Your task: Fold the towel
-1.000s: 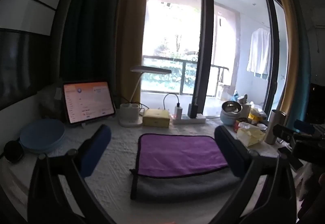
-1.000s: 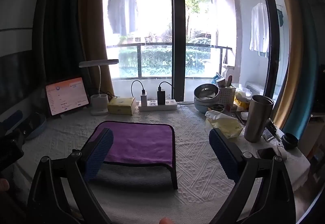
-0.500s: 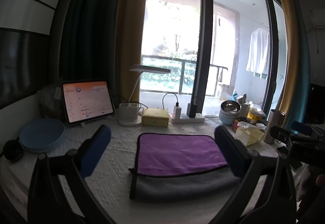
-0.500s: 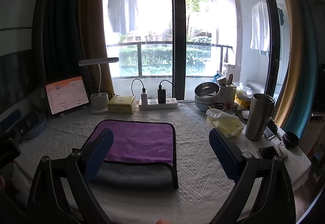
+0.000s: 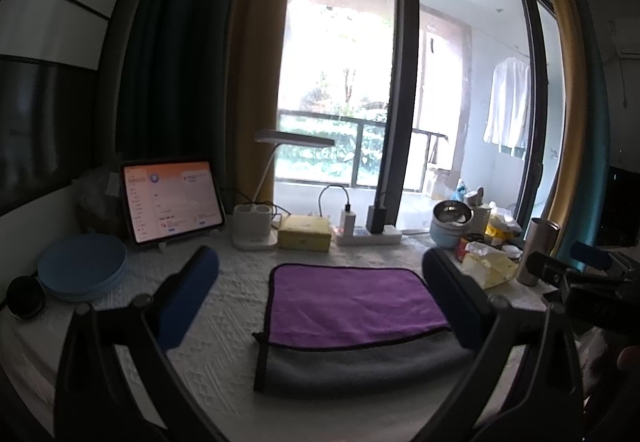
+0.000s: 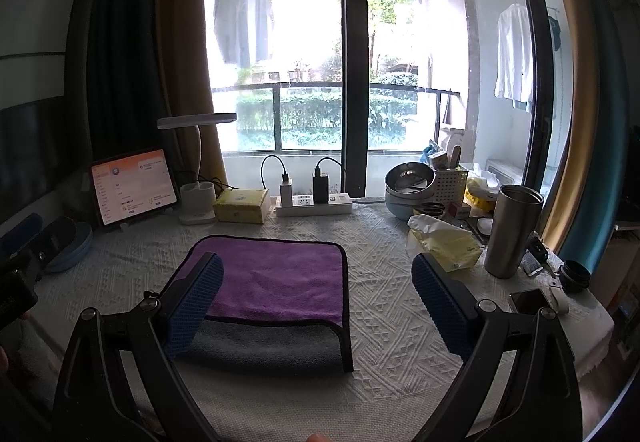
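Towel [image 6: 276, 274] lies folded once on the bench [image 6: 384, 306], purple over grey; further folds likely remain. Left tongs [image 5: 320, 306] and right tongs [image 6: 316, 306] gape wide, holding nothing.

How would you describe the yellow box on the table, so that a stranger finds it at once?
Start at the big window and look down to the table's far edge. The yellow box lies flat there, between the white lamp base and the white power strip. It alone is yellow and closed in that row.
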Motion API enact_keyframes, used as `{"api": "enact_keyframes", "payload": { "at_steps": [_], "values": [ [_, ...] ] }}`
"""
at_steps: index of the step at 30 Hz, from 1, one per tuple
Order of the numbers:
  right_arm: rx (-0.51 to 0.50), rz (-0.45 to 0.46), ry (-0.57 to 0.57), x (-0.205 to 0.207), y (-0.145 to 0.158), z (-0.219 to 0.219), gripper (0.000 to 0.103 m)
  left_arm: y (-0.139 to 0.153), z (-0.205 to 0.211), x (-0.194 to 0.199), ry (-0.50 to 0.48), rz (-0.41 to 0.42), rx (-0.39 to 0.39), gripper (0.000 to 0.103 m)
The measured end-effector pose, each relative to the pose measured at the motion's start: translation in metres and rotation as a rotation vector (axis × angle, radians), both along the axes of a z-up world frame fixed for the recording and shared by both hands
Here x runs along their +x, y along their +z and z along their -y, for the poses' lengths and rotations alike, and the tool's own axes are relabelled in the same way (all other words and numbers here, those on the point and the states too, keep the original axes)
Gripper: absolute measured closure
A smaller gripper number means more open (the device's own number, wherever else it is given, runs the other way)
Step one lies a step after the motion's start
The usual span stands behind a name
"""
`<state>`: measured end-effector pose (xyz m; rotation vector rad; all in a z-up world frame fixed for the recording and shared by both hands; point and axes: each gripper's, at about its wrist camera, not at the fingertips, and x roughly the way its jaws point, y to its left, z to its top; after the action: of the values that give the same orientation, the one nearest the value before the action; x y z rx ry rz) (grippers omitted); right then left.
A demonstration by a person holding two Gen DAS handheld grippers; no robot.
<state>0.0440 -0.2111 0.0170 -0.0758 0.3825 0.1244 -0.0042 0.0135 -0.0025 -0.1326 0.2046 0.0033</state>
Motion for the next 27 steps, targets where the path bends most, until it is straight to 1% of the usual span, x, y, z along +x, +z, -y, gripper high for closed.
{"api": "enact_keyframes", "payload": {
  "at_steps": [27],
  "values": [
    [0.001, -0.006, 0.006, 0.0009, 0.0005, -0.0038, 0.005, -0.0030, -0.0019, -0.0022, 0.014, 0.002, -0.008, 0.000]
  ]
}}
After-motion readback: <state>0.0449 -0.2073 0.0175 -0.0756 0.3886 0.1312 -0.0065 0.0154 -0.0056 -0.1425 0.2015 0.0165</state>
